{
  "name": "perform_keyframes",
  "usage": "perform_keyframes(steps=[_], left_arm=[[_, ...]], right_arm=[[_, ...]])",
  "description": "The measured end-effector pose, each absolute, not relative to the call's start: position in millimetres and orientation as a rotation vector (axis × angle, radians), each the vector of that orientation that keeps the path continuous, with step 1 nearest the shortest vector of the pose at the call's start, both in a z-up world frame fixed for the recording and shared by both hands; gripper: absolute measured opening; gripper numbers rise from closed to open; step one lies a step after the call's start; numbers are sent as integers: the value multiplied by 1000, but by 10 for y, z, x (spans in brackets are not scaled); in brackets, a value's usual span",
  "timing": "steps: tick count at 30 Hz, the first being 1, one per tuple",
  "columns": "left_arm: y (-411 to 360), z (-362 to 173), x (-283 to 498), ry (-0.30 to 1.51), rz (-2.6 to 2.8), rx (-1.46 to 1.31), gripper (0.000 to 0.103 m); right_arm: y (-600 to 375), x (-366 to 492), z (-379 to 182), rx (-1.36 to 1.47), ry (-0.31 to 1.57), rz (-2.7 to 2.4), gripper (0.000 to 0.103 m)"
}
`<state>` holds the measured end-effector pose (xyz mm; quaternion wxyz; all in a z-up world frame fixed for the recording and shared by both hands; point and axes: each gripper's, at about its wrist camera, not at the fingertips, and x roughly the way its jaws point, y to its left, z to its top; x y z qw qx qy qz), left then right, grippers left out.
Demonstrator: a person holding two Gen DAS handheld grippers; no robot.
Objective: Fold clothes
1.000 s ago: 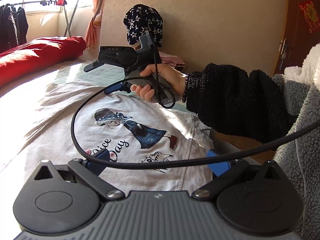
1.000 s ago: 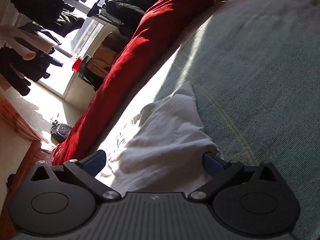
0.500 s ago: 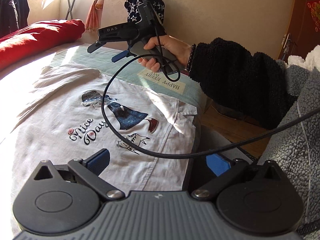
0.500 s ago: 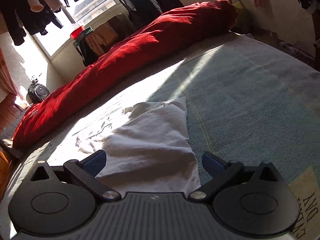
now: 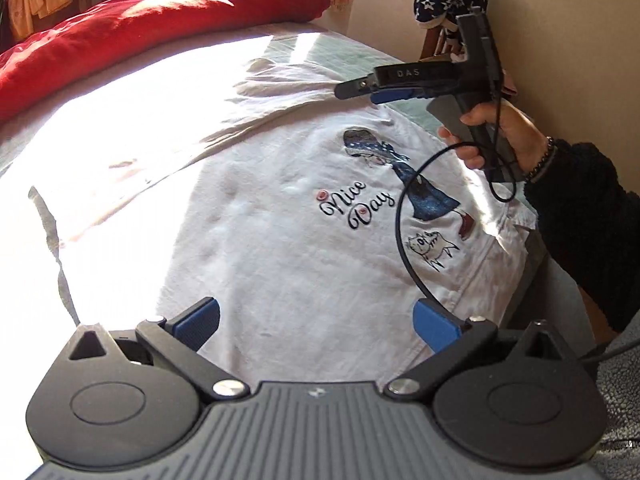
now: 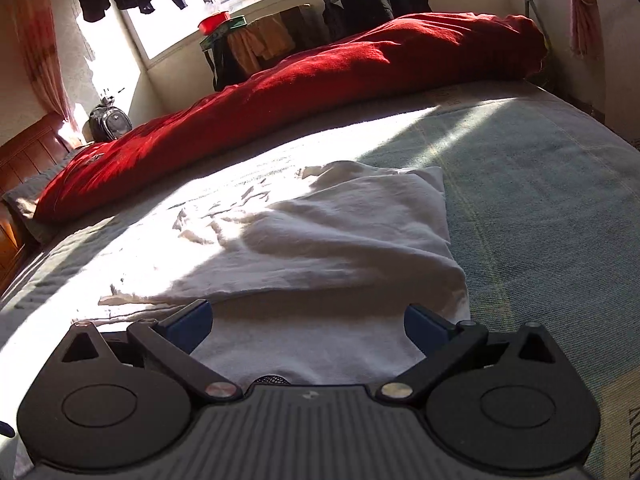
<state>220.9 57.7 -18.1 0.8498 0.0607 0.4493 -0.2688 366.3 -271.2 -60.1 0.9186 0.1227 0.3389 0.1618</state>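
Both grippers hover with fingers spread wide and empty — the left gripper over the white T-shirt, flat on the bed, the right gripper above its sleeve end. The print reads "Nice Day"; the right gripper's body shows "DAS" — the shirt's hem lies at the bed's near edge.

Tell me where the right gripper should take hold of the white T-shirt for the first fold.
Probably the sleeve corner of the T-shirt, approached low from the bedspread side. That edge lies flat and free there, while the middle is wrinkled. The right gripper is open just above the cloth.
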Motion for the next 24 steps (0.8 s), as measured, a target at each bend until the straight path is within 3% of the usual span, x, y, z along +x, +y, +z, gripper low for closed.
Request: perform_keyframes(steps=[8,14,24], left_arm=[[1035,-254,3379,909,-325,-284,102],[1125,-589,3973,894,-257,-548,102],[1230,-866,3928,805,-160,-809,102]], right_arm=[[-2305,3637,-621,124,593,493,103],[-2311,3616,-736,157,624,573,103],[-2382,3566,-717,203,605,589,103]])
